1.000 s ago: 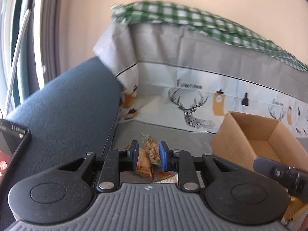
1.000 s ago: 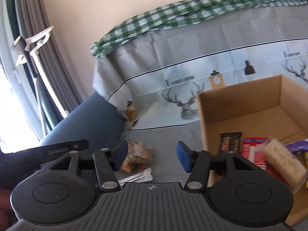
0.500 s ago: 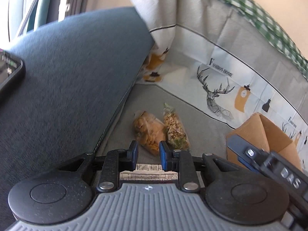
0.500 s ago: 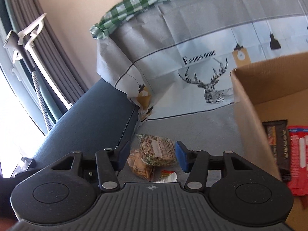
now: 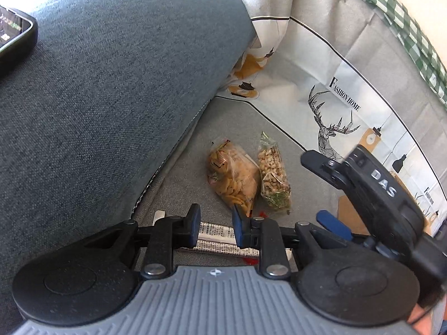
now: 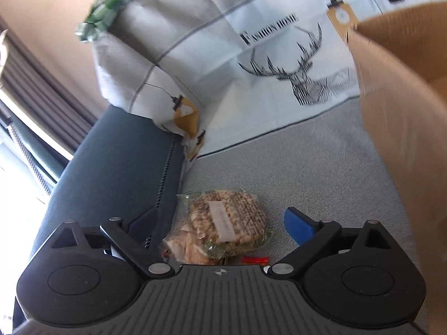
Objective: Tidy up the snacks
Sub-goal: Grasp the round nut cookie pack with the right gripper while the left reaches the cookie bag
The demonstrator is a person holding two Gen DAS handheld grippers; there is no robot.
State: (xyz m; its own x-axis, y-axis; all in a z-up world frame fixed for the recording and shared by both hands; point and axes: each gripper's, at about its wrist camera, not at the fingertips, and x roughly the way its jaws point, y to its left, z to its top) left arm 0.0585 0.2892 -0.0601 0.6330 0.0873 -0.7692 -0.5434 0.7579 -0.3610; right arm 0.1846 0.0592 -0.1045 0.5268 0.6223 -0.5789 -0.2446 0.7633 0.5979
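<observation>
Two clear snack bags lie side by side on the grey sofa seat: an orange cracker bag (image 5: 234, 176) and a nut mix bag (image 5: 272, 178). My left gripper (image 5: 216, 227) hovers just short of them, jaws a narrow gap apart and empty, over a flat printed packet (image 5: 213, 230). My right gripper (image 6: 220, 224) points down at the nut mix bag (image 6: 229, 220), which overlaps the cracker bag (image 6: 184, 247). Its jaws are opening wide, with the nut bag between them untouched. From the left wrist the right gripper (image 5: 315, 187) comes in from the right.
A cardboard box (image 6: 405, 111) stands close on the right. The blue-grey armrest (image 5: 111, 83) rises on the left with a phone (image 5: 14, 33) on it. A deer-print cloth (image 5: 329, 128) covers the sofa back, a green check cloth (image 5: 405, 28) above it.
Both grippers have tipped down towards the bags on the seat. The right one moved left, away from the box, and its jaws spread wide. The left jaws kept their narrow gap.
</observation>
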